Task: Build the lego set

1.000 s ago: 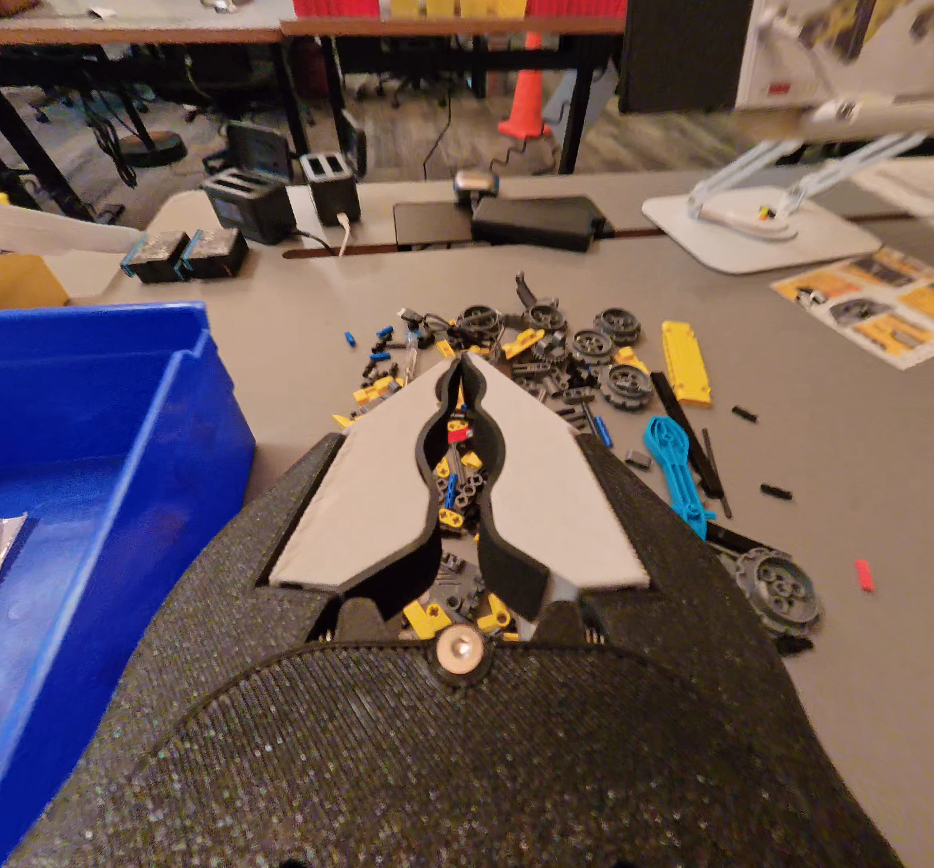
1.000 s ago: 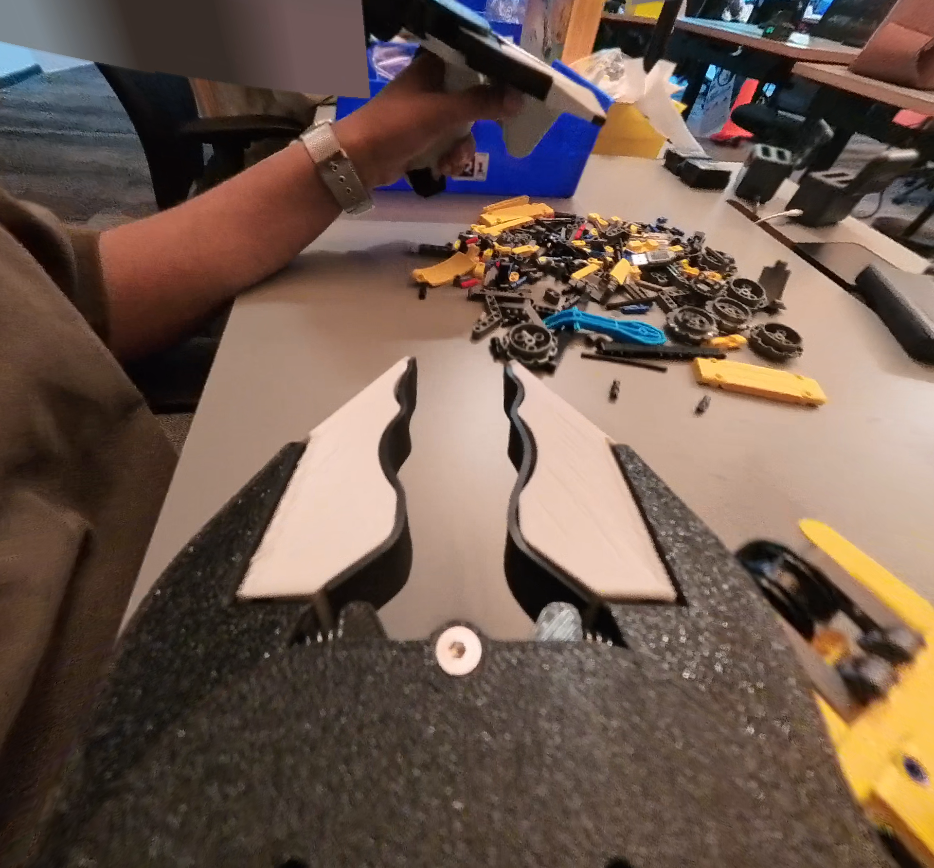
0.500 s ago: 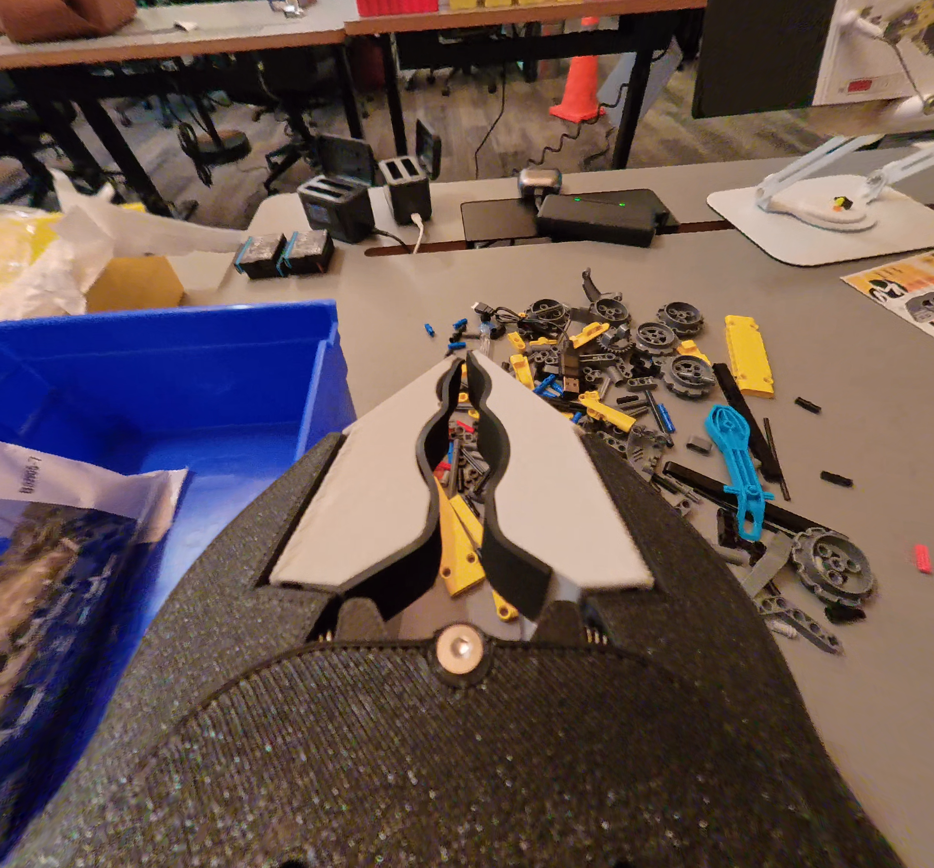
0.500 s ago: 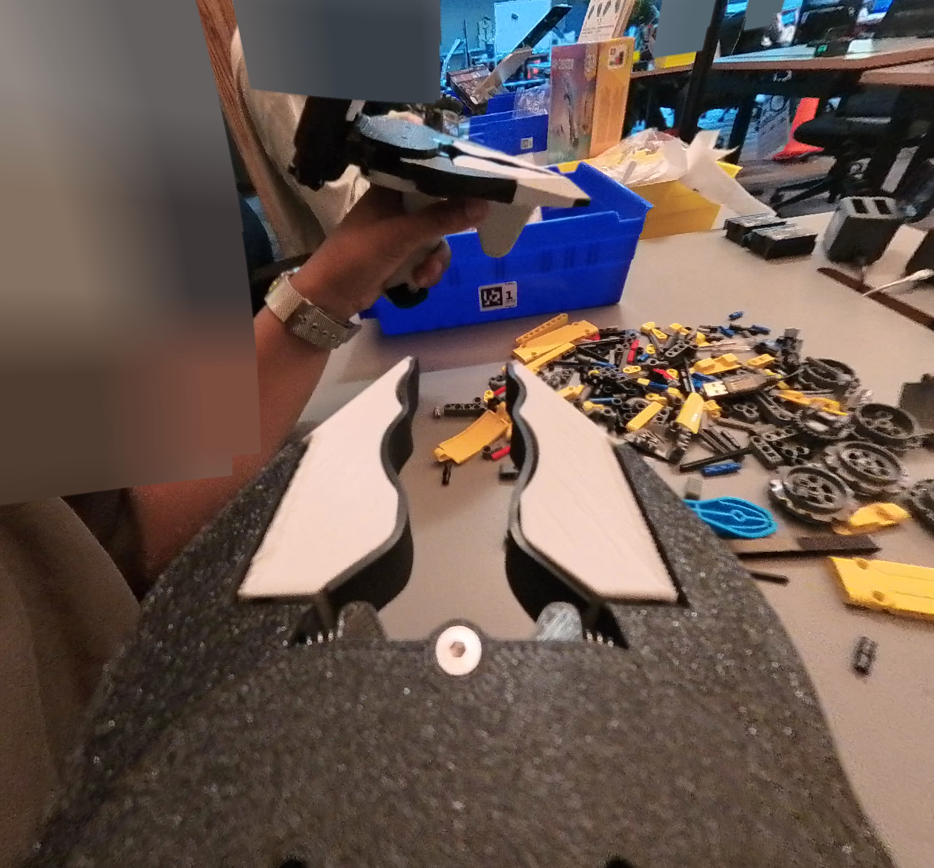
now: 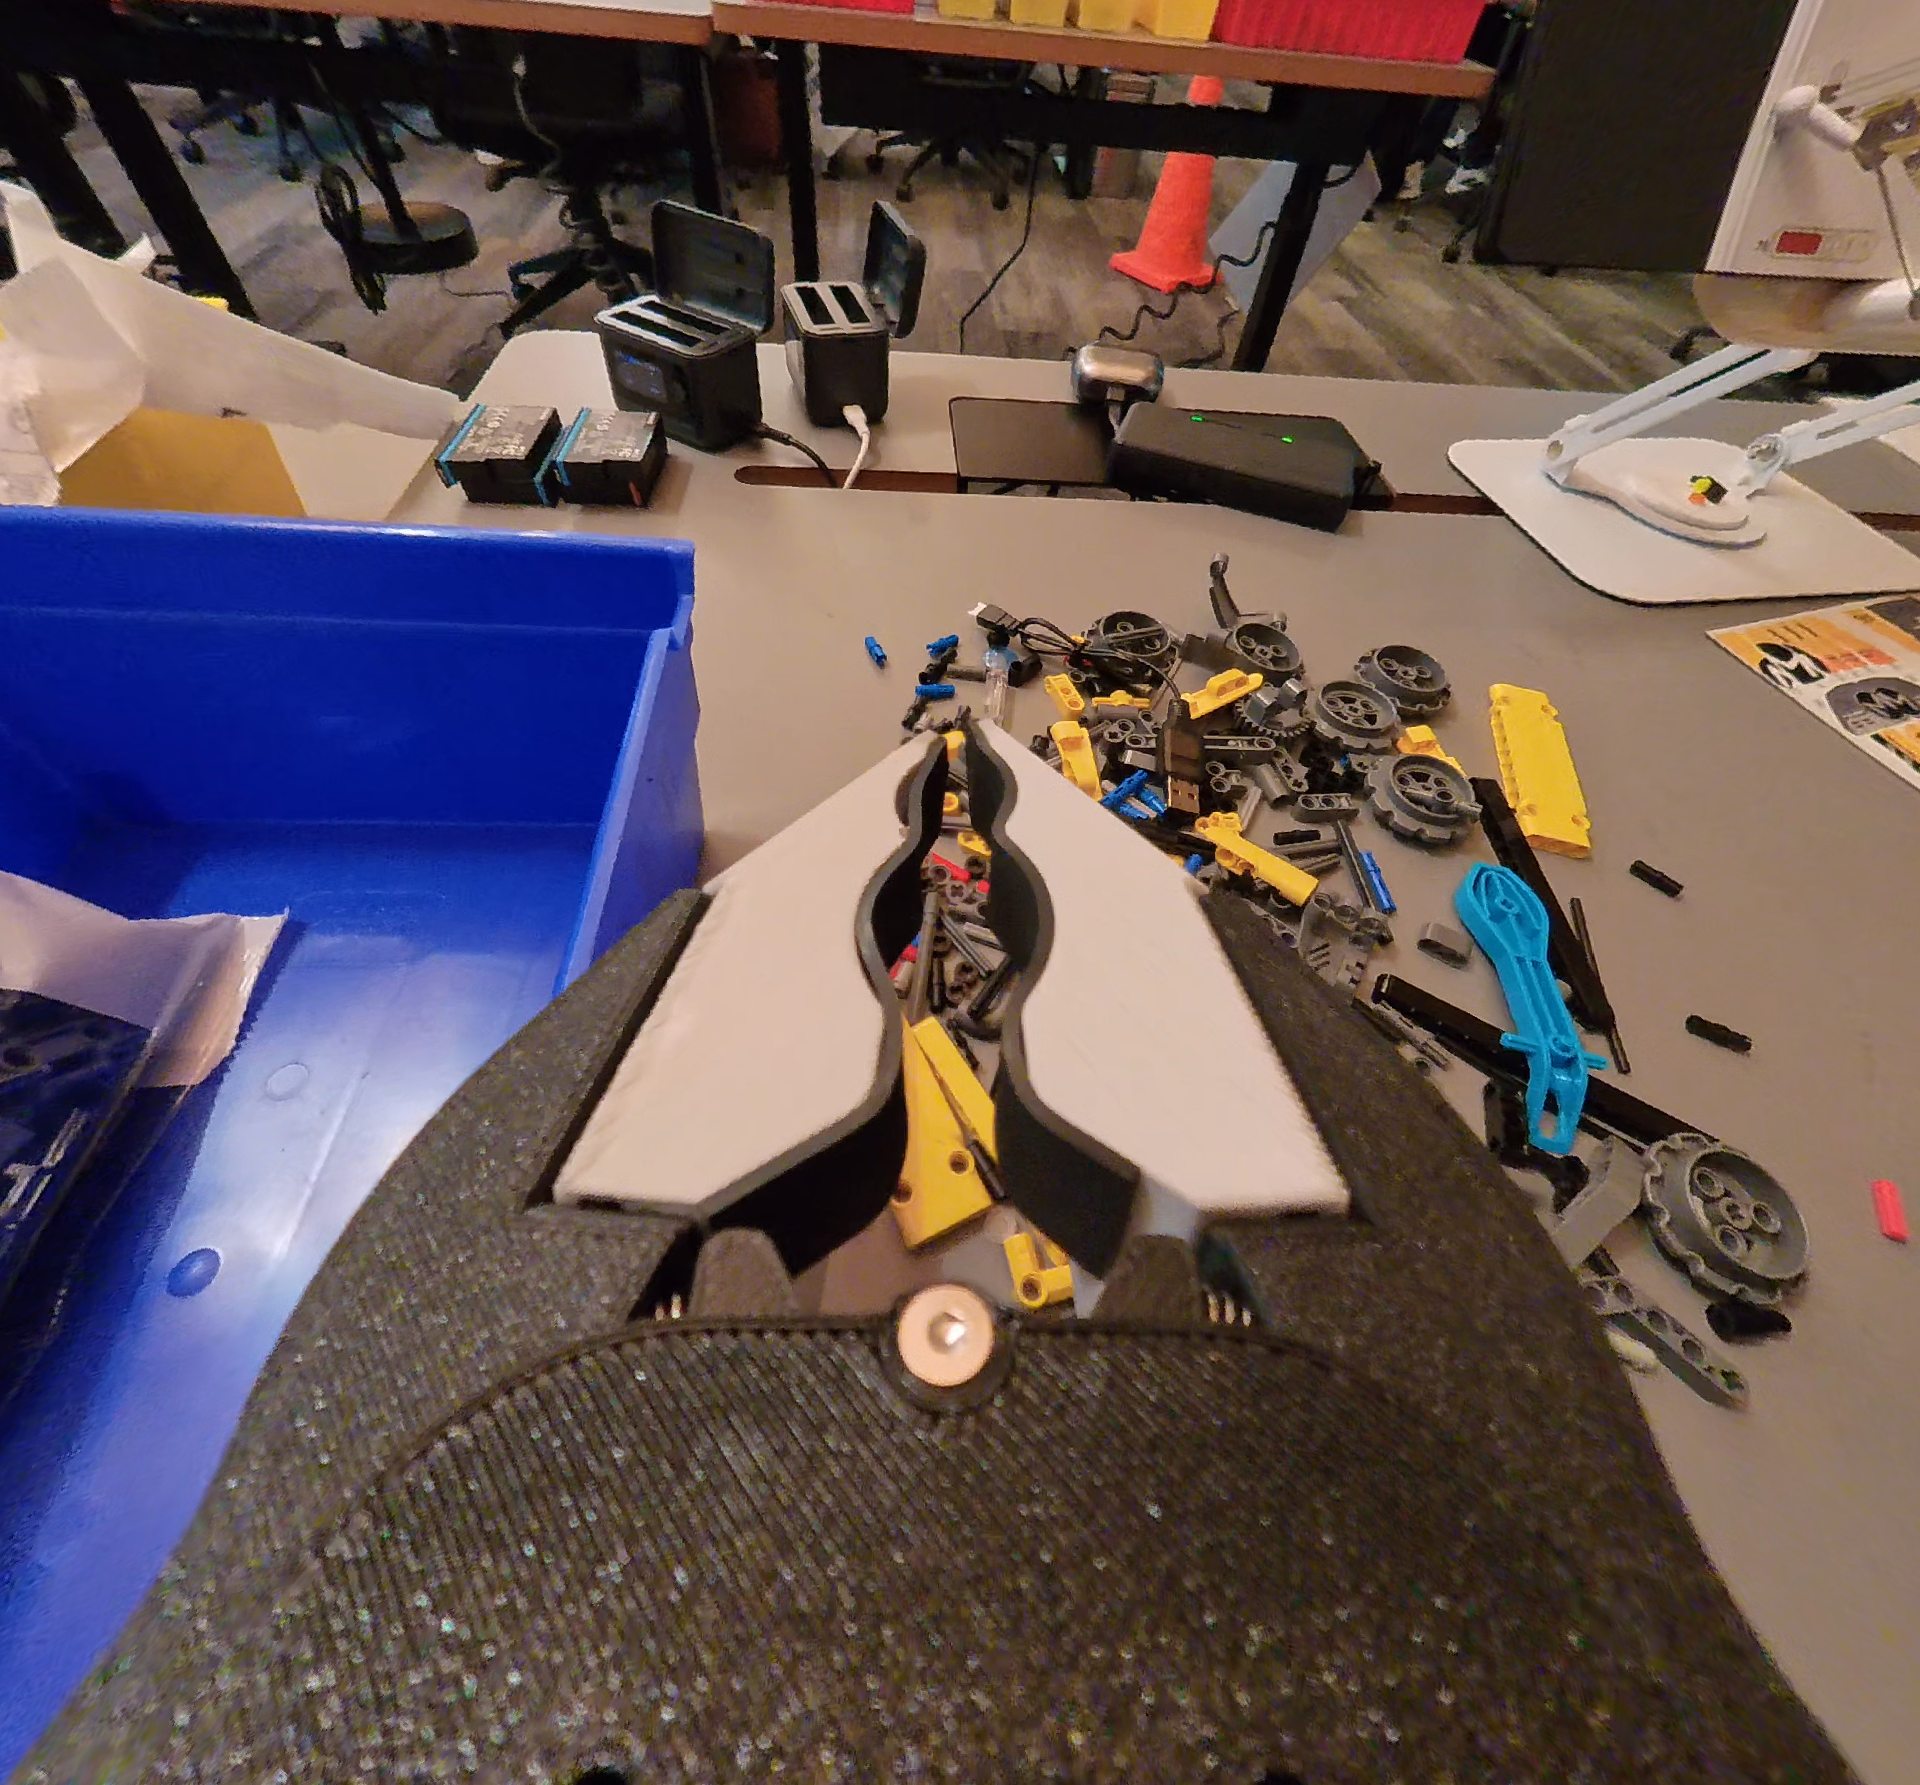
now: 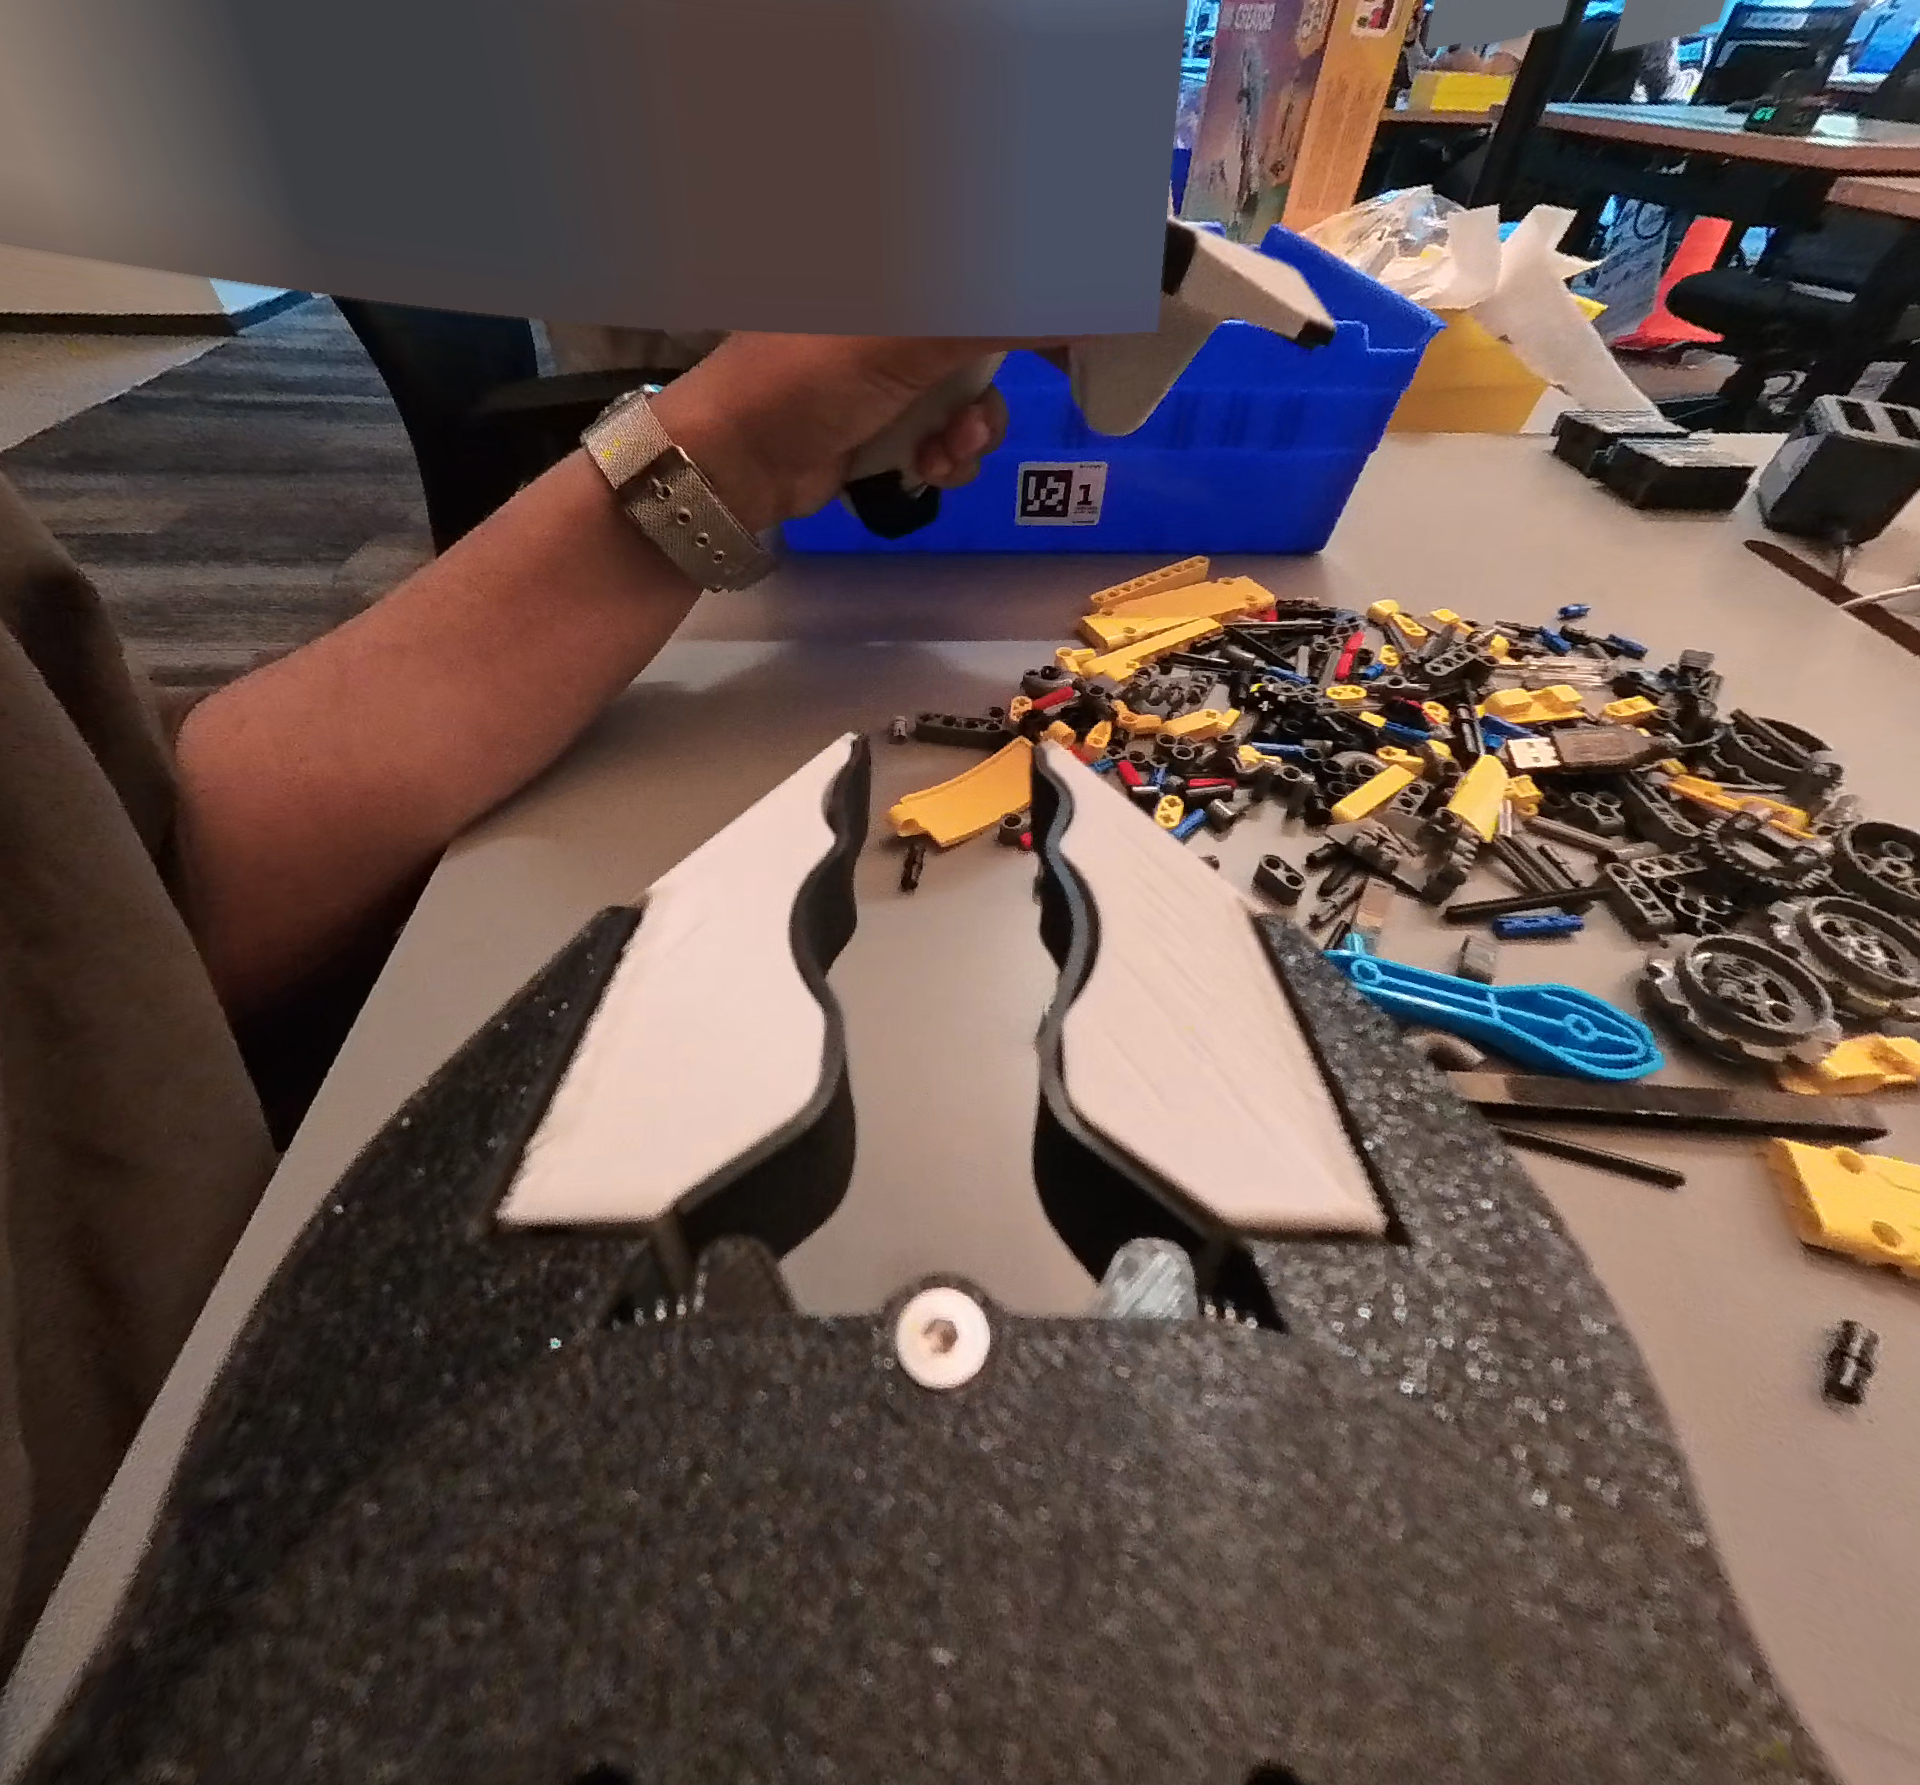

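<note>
Grey table (image 5: pixel 790 592) holds a pile of toy parts (image 5: pixel 1226 800); my left gripper (image 5: pixel 961 733) hangs clenched and empty above it, my right gripper (image 6: pixel 951 759) released beside it.

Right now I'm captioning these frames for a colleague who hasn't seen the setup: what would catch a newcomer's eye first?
First, the heap of small building pieces, yellow, black, grey and blue, spread over the grey table, with a bright blue lever-shaped part at its right edge. Next, the big blue bin left of the heap. The left gripper, tips nearly together, hangs above the heap's near-left side; the right gripper is open, facing the heap.
</note>
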